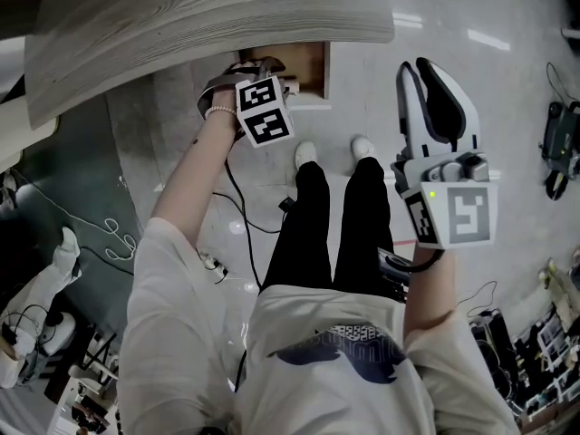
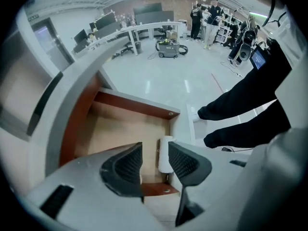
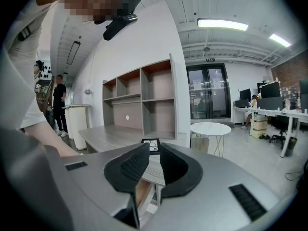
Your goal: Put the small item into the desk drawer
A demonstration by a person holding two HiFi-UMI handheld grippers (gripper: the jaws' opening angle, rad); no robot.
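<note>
Task status: looks mostly done to me. The small white roll-shaped item (image 2: 166, 154) seems to be lying inside the open wooden drawer (image 2: 120, 129), tucked against the right side wall near the front corner.
Left gripper (image 2: 155, 150): hovering right over the drawer, jaws apart and clamped on nothing. The white item shows through the gap but sits below and beyond them, and as far as I can tell they aren't touching.
Right gripper (image 3: 153, 153): held up well away from the drawer on the person's right. Its jaws have a narrow gap with nothing between them, so it's basically idle.
What's left: my guess is just pulling the left gripper clear. The drawer isn't pushed shut yet, if closing even counts here.
Desk: the grey wood-grain desk top (image 1: 181, 25) overhangs the drawer, so in the head view the drawer interior (image 1: 306, 66) is only partly visible and the item itself can't be seen there.
On the desk: a black-framed square marker tile (image 3: 150, 146), nowhere near the action.
In the way: not much. The person's white shoes (image 1: 305, 152) and a black floor cable (image 1: 240, 198) sit just below the drawer front, so maybe a snag risk.
Background: open shelving unit (image 3: 139, 100) and a round white table (image 3: 211, 128), both well apart.
</note>
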